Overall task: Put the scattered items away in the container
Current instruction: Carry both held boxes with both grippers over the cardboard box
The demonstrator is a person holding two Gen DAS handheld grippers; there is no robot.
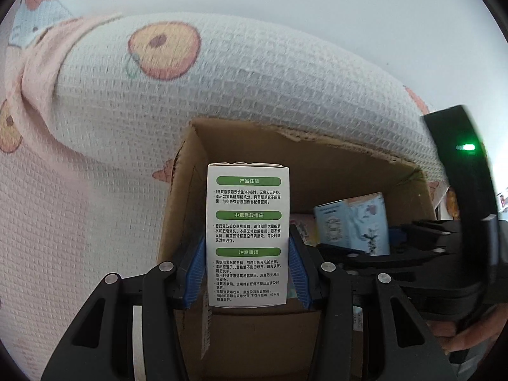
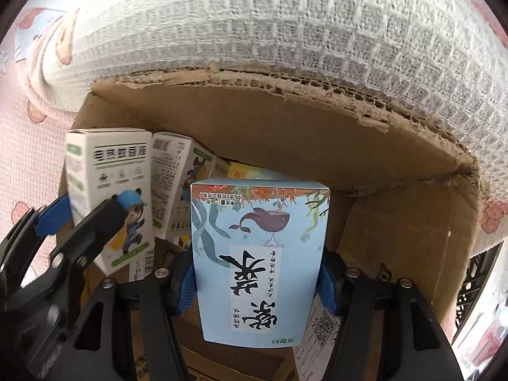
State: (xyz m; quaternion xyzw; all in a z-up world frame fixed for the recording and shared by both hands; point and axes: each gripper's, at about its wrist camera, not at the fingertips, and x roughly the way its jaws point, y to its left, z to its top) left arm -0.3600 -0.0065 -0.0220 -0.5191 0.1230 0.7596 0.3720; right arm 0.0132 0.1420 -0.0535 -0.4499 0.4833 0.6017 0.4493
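Note:
My left gripper (image 1: 247, 270) is shut on a white box with green labels (image 1: 247, 235), held upright over the near edge of the open cardboard box (image 1: 333, 158). My right gripper (image 2: 258, 281) is shut on a light blue tea box with a whale picture (image 2: 258, 263), held inside the cardboard box (image 2: 285, 120). The left gripper with its white box (image 2: 108, 190) shows at the left of the right wrist view. The blue tea box (image 1: 352, 222) and right gripper show at the right of the left wrist view. Other small boxes (image 2: 177, 184) lie in the cardboard box.
The cardboard box sits on a bed with a pink textured sheet (image 1: 79, 206). A white waffle-weave pillow with fruit prints (image 1: 222, 79) presses against the box's far torn wall. A black crate (image 2: 476, 285) shows at the right edge.

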